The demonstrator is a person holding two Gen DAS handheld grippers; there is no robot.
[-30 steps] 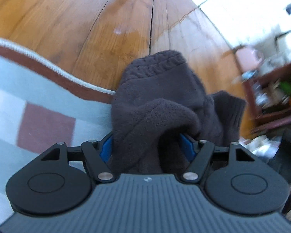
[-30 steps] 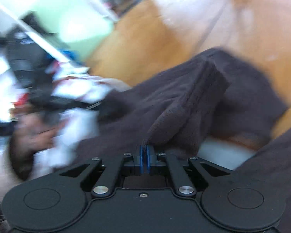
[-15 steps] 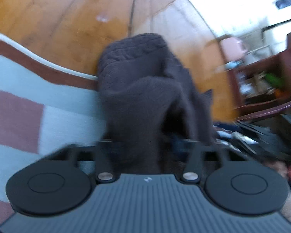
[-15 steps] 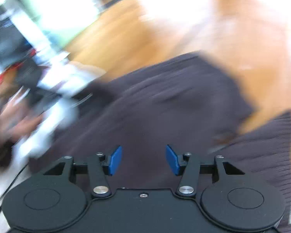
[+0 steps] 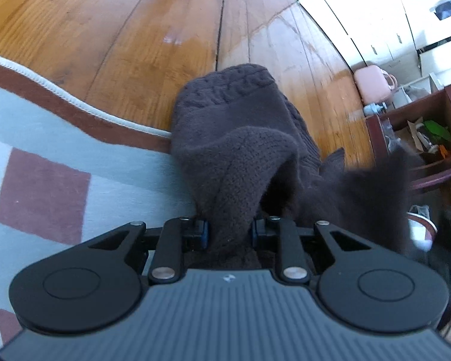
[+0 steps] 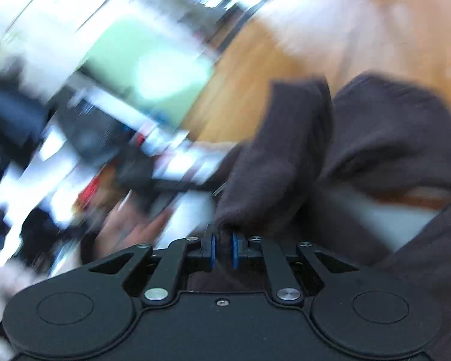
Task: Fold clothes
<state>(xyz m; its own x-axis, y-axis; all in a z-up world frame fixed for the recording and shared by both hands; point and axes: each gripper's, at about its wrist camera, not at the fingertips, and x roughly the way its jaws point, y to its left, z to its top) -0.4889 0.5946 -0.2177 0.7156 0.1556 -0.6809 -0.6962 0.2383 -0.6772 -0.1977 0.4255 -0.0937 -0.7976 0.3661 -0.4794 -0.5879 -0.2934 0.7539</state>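
Note:
A dark grey fleece garment (image 5: pixel 240 126) lies bunched across the edge of a rug and the wooden floor. My left gripper (image 5: pixel 230 234) has a thick fold of it between its blue pads, and its jaws are still closing on the cloth. In the right wrist view the same garment (image 6: pixel 285 150) rises in a peaked fold. My right gripper (image 6: pixel 222 248) pinches the foot of that fold, its jaws closing with the cloth between them. This view is heavily blurred.
A pale blue rug (image 5: pixel 60 150) with brown squares and border lies at the left. Wooden floor (image 5: pixel 135 30) stretches beyond. A dark red shelf (image 5: pixel 421 126) with clutter and a pink case (image 5: pixel 372 82) stand at the right. A person's hand (image 6: pixel 129 228) shows blurred at the left.
The left jaws have drawn in from wide apart onto the fleece fold. The right jaws let go, stood apart over the cloth, then closed on a new fold as the view swung.

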